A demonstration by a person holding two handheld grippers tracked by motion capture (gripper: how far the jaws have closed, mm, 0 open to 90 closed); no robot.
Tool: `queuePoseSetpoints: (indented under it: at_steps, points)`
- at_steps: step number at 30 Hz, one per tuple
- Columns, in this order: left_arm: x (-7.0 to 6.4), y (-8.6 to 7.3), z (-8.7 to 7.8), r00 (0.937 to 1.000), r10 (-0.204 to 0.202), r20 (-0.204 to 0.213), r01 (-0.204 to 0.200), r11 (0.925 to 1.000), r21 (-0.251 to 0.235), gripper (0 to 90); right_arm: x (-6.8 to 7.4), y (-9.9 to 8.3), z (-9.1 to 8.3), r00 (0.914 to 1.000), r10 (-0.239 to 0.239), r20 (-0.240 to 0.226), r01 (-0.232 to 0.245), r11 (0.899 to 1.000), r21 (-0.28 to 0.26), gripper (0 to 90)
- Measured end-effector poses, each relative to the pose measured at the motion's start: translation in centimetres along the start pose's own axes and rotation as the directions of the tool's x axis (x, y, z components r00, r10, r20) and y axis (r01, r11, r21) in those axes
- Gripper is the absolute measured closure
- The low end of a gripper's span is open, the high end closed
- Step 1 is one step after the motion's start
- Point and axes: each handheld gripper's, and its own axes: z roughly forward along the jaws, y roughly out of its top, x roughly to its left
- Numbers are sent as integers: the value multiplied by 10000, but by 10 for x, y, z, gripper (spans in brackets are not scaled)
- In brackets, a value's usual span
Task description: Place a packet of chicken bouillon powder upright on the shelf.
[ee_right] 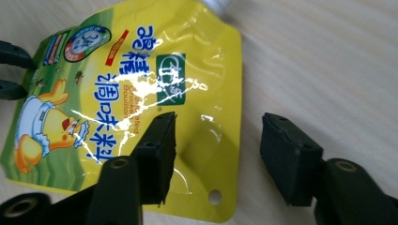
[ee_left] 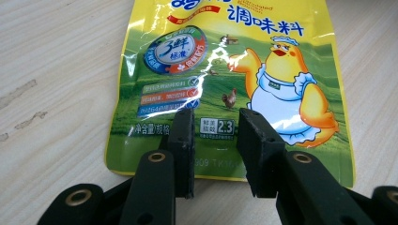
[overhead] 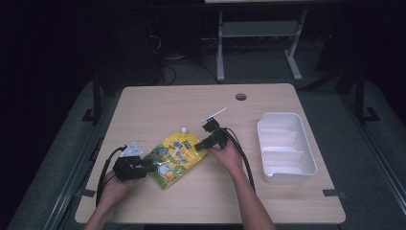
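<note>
A glossy yellow spouted seasoning pouch (overhead: pixel 175 158) lies flat on the pale wooden table (overhead: pixel 158 103), dark room beyond. The left gripper (ee_left: pixel 216 152) and right gripper (ee_right: pixel 218 157) gape, gripping nothing, over opposite pouch edges; a white plastic tray (overhead: pixel 286 147) sits well apart

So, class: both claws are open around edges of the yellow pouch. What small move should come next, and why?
Probably close the right claw on the yellow pouch. Its jaws stand open astride the pouch's side edge, while the left claw is also open at the bottom edge, so nothing yet grips the pouch lying flat on the table.
</note>
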Motion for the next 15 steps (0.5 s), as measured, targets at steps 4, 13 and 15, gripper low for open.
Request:
queuePoseSetpoints:
  at_steps: [4,13,15]
  points:
    - [-1,0,0,10000,7,-67,-6,10000,18,680,0,-3,4,9985,151,-529,-155,9999,-66,526]
    - [-1,0,2,9999,-41,-113,43,9999,106,681,6,-2,-15,9921,-50,-1254,-83,9944,-1053,657]
    - [-2,0,2,9999,-16,-135,18,9999,108,680,9,-2,-15,9876,-69,-1566,-113,9933,-1150,659]
